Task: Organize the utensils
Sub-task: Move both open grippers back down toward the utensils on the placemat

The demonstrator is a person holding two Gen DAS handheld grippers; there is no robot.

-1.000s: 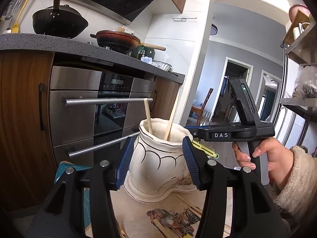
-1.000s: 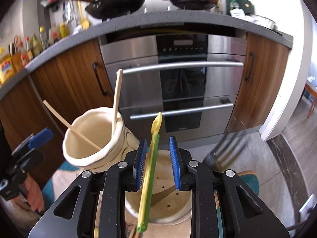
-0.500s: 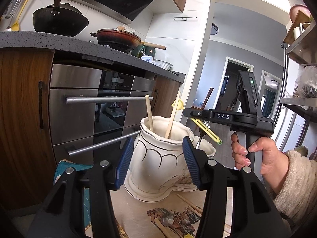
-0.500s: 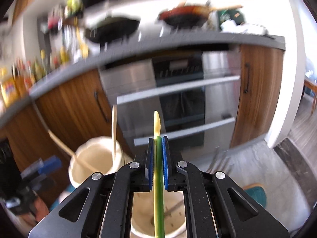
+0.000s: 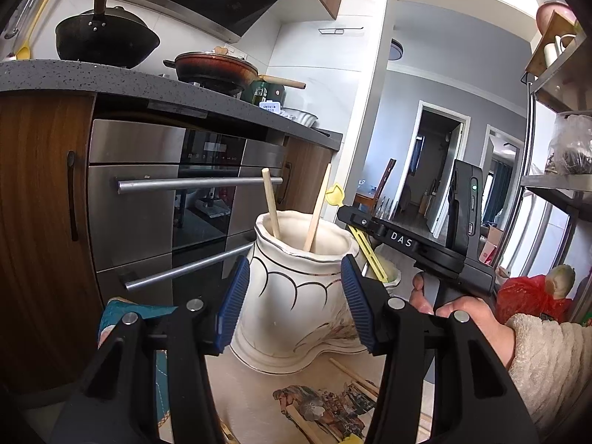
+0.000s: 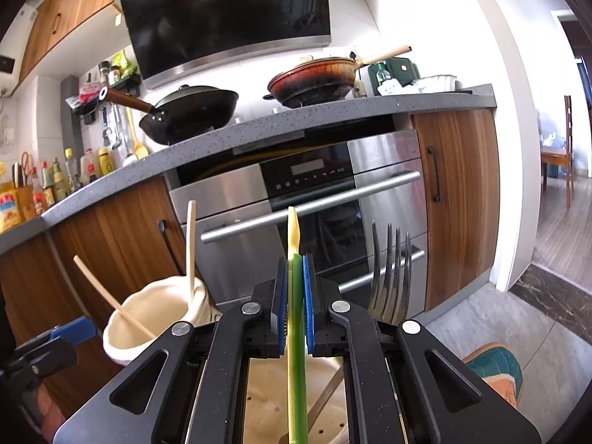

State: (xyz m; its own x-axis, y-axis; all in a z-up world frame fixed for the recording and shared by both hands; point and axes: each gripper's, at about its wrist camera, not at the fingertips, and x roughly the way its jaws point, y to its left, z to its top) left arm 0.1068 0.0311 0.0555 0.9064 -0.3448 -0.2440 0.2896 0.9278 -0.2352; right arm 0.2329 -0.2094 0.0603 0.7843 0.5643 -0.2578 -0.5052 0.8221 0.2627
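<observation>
My right gripper is shut on a yellow-green plastic utensil that stands upright between the pads, over a cream holder with a holed bottom. A metal fork stands in that holder to the right. A white vase holds two wooden sticks; it also shows in the right wrist view. My left gripper is open, its pads on either side of the vase, apart from it. The right gripper with the yellow-green utensil shows just right of the vase.
Wooden chopsticks lie on a printed mat in front of the vase. An oven and wooden cabinets stand behind. Pans sit on the grey counter. A metal shelf rack is at the right.
My right gripper has closed on the yellow-green utensil and lifted it upright above the cream holder. The left gripper has stayed open around the vase.
</observation>
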